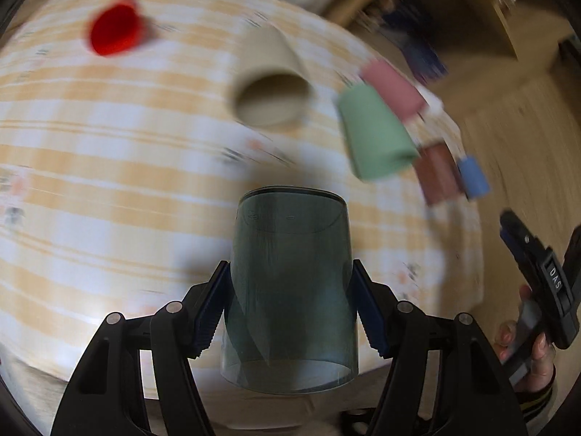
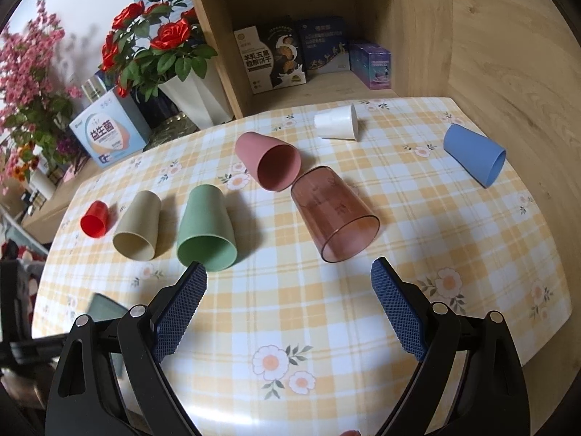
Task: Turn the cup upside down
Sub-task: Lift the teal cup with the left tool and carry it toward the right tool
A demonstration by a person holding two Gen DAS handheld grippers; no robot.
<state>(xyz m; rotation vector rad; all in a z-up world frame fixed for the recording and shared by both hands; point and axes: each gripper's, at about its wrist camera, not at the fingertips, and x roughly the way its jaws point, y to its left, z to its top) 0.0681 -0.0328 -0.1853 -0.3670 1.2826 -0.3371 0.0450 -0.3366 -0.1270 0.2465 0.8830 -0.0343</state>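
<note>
My left gripper (image 1: 290, 305) is shut on a clear dark green-grey cup (image 1: 290, 290) and holds it above the near edge of the checked table (image 1: 109, 181); the background is blurred by motion. The cup's open mouth faces toward me, its base points away. A corner of this cup (image 2: 103, 307) shows at the left of the right wrist view. My right gripper (image 2: 288, 294) is open and empty above the table (image 2: 290, 309), just short of the green cup (image 2: 205, 229) and the clear brown cup (image 2: 334, 214), both lying on their sides.
More cups lie on their sides: red (image 2: 95, 218), beige (image 2: 136, 225), pink (image 2: 268, 160), white (image 2: 337, 123), blue (image 2: 475, 154). Flower pots (image 2: 189, 91), a box (image 2: 109, 130) and a wooden shelf (image 2: 308, 36) with boxes stand behind the table. My right gripper shows at the left view's right edge (image 1: 541, 272).
</note>
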